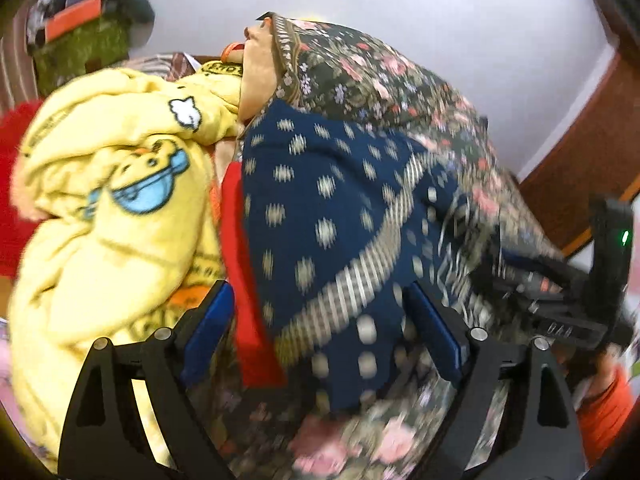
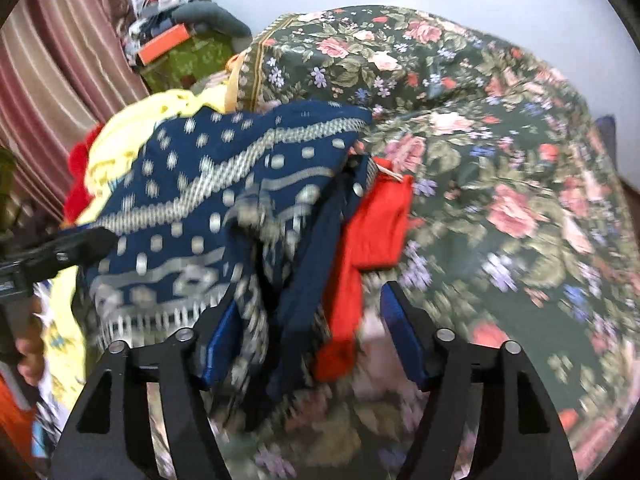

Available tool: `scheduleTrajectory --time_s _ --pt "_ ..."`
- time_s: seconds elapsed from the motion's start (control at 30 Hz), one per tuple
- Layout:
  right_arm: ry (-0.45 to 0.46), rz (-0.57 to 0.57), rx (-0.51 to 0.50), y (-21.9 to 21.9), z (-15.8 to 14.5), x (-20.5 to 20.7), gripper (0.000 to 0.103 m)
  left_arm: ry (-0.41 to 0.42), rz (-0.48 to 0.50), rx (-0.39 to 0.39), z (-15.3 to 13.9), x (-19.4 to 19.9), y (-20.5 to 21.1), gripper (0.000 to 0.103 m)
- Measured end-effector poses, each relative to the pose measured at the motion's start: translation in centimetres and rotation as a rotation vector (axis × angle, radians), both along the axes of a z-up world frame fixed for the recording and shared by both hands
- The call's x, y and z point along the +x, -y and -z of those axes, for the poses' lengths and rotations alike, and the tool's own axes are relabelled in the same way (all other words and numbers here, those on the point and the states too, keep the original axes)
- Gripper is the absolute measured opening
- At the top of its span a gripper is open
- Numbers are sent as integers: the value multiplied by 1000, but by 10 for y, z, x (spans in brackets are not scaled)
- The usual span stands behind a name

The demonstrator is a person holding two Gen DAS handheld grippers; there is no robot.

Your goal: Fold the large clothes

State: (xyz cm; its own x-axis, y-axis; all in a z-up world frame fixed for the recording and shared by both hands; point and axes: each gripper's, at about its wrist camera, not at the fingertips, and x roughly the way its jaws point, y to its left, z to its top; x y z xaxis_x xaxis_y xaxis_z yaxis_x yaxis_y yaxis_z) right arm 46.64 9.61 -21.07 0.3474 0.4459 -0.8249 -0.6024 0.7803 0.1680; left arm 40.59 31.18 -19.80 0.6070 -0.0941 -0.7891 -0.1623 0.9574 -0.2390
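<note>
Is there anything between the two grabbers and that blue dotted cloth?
Nothing visible is in the way. The blue dotted cloth already lies between the open fingers of the left gripper, and its bunched edge, with a red cloth, hangs between the open fingers of the right gripper. The yellow duck blanket sits off to the side.

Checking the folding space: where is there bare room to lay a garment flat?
Open floral bedspread lies right of the navy dotted cloth and red garment. The left side is crowded: yellow duck blanket heaped against the navy cloth.
</note>
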Motion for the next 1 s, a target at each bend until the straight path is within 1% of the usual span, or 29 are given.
scheduleTrajectory --time_s 0.13,0.17,0.2,0.27,0.3,0.4,0.43,0.5,0.53,0.57,0.6,0.73,0.83,0.9,0.97,1.0 --pt "15 -8 -37 14 -5 -22 66 -42 -4 131 2 -23 17 89" --pt "16 -6 -40 15 -7 -25 66 -53 1 178 1 -30 24 89" --pt "16 -7 -39 21 -12 -32 66 -54 7 201 -1 -35 28 89" --pt "24 -4 -38 23 -20 -39 66 -42 7 257 -12 -51 39 89" --pt "40 -2 -35 28 -30 -46 66 -34 4 272 -17 -58 42 89" --pt "92 -12 -15 31 -55 -63 66 25 -2 298 -48 -82 57 89" --pt "123 -18 -1 35 -70 -73 66 48 -4 302 -60 -89 62 89" --pt "174 -23 18 37 -91 -87 66 96 -12 319 -83 -102 72 89" --pt "218 -27 34 41 -109 -100 66 132 -16 331 -99 -112 79 89" --pt "241 -31 46 42 -118 -107 66 172 -21 343 -115 -122 85 89" --pt "279 -36 70 47 -135 -121 66 198 -24 348 -125 -128 90 89" --pt "405 -37 160 63 -187 -166 66 360 -44 349 -185 -173 113 89" --pt "494 -34 225 77 -219 -200 66 480 -61 345 -220 -210 129 89" --pt "558 -30 260 86 -236 -223 66 565 -74 365 -240 -237 142 89" --pt "608 -25 295 91 -248 -240 66 639 -84 387 -253 -261 156 89" --pt "637 -22 323 96 -255 -254 66 661 -86 391 -256 -269 160 89"
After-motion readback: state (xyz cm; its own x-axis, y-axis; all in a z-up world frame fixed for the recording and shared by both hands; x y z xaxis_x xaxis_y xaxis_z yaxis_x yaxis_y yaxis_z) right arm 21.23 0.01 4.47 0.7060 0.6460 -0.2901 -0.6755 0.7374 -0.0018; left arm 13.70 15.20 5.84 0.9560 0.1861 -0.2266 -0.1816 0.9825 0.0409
